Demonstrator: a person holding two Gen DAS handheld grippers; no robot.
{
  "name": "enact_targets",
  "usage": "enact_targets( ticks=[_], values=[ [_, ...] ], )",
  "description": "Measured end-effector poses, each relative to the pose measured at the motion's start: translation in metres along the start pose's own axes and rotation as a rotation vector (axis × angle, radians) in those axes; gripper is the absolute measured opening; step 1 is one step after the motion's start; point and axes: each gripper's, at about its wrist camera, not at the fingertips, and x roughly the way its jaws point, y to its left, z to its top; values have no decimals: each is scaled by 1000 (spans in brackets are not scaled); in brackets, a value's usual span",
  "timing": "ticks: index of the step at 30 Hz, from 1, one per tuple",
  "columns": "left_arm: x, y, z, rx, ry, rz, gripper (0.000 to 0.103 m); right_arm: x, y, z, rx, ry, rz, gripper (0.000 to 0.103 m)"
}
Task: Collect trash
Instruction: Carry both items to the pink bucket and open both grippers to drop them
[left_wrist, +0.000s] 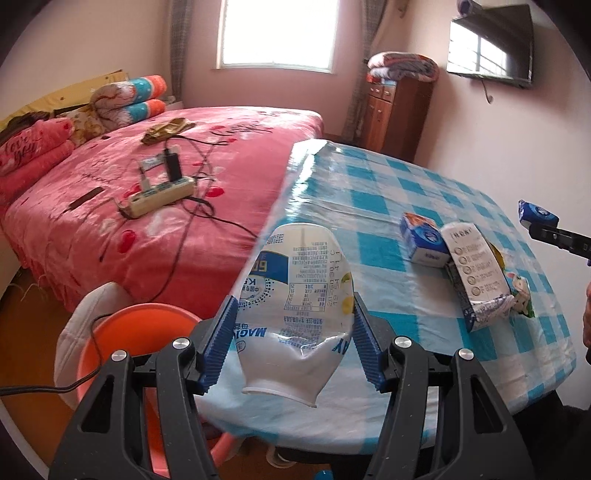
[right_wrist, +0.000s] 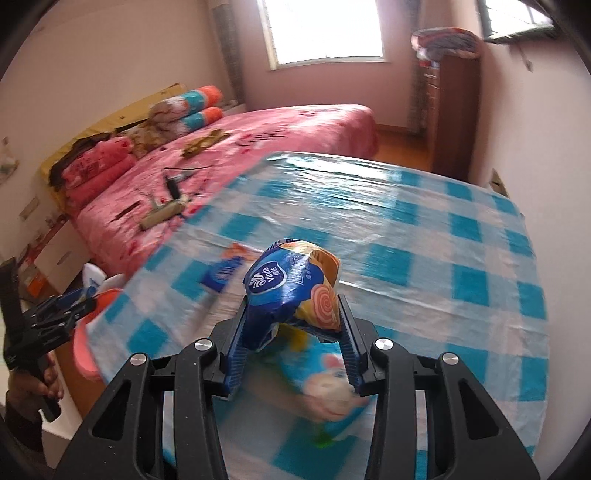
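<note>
Left gripper (left_wrist: 293, 332): blue ribbed pads pressed on both sides of a crushed clear plastic bottle (left_wrist: 299, 306), printed label, open neck toward the camera; held above the near left edge of the table (left_wrist: 369, 192).

Right gripper (right_wrist: 291, 332): pads clamped on a crumpled blue tissue packet (right_wrist: 291, 291) with an orange swirl print; held off the surface over the near edge of the table; jaws at a narrow set.

Table: blue-and-white checked plastic cover, glossy.

On the table, toward its right edge: small blue-and-white tissue pack (left_wrist: 424, 240), touching a flattened drink carton (left_wrist: 476, 280) just beside it; carton's crushed end nearest the near edge.

Below the table's near left corner: orange basin (left_wrist: 125, 332), a white cloth (left_wrist: 88, 306) draped against its rim, a black cable across it.

Beyond the left edge: bed (left_wrist: 240, 140) with pink floral cover; power strip (left_wrist: 162, 195) with plugged cables lying on it.

Right wrist view blurred near the table's near edge; cartoon-print item under the packet unclear.
</note>
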Motion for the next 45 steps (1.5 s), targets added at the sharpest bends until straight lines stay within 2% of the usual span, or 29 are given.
enact_targets(
  ticks=[9,18,23,33,38,42,43,45],
  values=[
    [-18,58,-13,-81,2,116,61,16,94,19,-131,50,211,45],
    [-24,118,-35,-186,38,230,62,57,202,13,-306,155,391,45],
    [-21,134,-46,-213,62,257,62,79,254,3,-402,198,455,45],
    [-13,146,-57,-248,87,273,61,117,317,-16,-512,249,521,49],
    [-8,151,-62,-260,114,290,63,137,333,-26,-541,263,525,72],
    [-7,155,-67,-271,129,313,72,143,317,-23,-448,267,512,80],
    [-8,155,-68,-275,128,317,74,143,310,-21,-420,266,513,89],
    [-11,156,-69,-284,124,331,81,139,296,-17,-365,252,520,92]
  ],
)
